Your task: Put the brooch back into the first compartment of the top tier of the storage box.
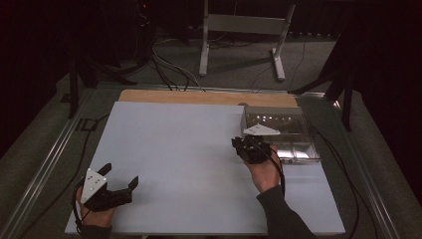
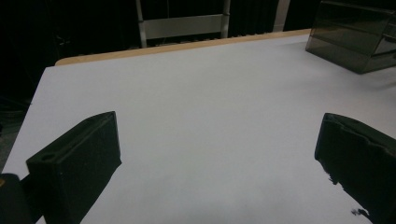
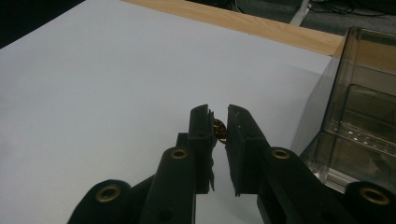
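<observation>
**Technician:** Small brown object [image 3: 218, 129], reddish and rounded, sits pinched between the two pads of the right gripper [image 3: 218, 122]. Its identity cannot be determined; too little of it shows past the jaws. The jaws stand nearly together, closed on it.

**Inspector:** Why is the right gripper positioned beside the clear box [image 1: 281, 134]?

**Technician:** In the high view the right gripper [image 1: 247, 146] hovers just off the box's near left corner, above the white sheet [image 1: 174, 159]. The box is open-topped and divided into compartments. The likely reading is a sorting or loading job, with the held object close to the container that relates to it. Whether it is going in or has come out cannot be told.

**Inspector:** And the grip itself?

**Technician:** The pads bear on the object at their tips only, leaving it partly exposed. A tip grip suits a small part: it keeps the object visible and lets it drop cleanly when the jaws part. The risk, as a judgement, is that so small a piece may twist or slip.

**Inspector:** State of the left gripper [image 1: 119, 179]?

**Technician:** Jaws spread wide, nothing between them. It rests low at the near left corner of the sheet, well apart from the box. In the left gripper view the two jaws frame bare sheet, with the box [image 2: 355, 42] far off at upper right. That placement keeps it out of the working area, held ready but unused.

**Inspector:** Anything else on the sheet?

**Technician:** Nothing that can be made out.
</observation>
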A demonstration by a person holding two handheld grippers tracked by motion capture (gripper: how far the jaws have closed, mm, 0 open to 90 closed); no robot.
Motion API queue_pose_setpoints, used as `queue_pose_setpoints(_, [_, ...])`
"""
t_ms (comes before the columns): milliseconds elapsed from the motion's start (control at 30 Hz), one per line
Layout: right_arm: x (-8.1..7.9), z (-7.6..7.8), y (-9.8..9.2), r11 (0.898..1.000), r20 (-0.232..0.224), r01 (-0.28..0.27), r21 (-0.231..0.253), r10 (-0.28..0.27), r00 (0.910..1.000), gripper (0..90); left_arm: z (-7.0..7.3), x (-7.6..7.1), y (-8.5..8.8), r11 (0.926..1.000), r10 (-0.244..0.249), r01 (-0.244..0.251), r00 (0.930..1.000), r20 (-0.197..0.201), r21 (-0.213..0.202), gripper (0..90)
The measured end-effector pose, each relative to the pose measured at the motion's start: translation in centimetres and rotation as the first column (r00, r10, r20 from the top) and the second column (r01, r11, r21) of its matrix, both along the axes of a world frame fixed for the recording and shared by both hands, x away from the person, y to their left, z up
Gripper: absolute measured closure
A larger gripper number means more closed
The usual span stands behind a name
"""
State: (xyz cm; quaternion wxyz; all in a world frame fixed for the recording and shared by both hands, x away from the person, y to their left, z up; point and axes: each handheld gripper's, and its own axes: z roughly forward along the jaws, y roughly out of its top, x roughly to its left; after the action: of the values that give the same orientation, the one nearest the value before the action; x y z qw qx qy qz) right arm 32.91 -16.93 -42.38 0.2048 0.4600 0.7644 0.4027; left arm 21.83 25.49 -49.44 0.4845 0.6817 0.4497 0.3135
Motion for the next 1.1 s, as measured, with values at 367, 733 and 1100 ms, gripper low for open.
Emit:
queue_pose_setpoints(367, [0.1, 0.1, -0.7, 1.0, 0.002, 0.015, -0.001, -0.015, 0.9999, 81.4, 0.0, 0.0, 0.0, 1.0, 0.0, 0.0, 1.0, 0.002, 0.0, 0.9])
queue_pose_setpoints(733, [0.1, 0.2, -1.6, 0.999, 0.002, 0.032, 0.003, -0.032, 0.9995, 81.3, 0.0, 0.0, 0.0, 1.0, 0.001, -0.001, 1.0, 0.002, 0.0, 0.9])
queue_pose_setpoints(1100, [0.2, 0.2, -2.6, 0.999, 0.0, 0.048, 0.001, -0.048, 0.9989, 81.3, 0.0, 0.0, 0.0, 1.0, 0.001, -0.001, 1.0, 0.0, 0.0, 0.9])
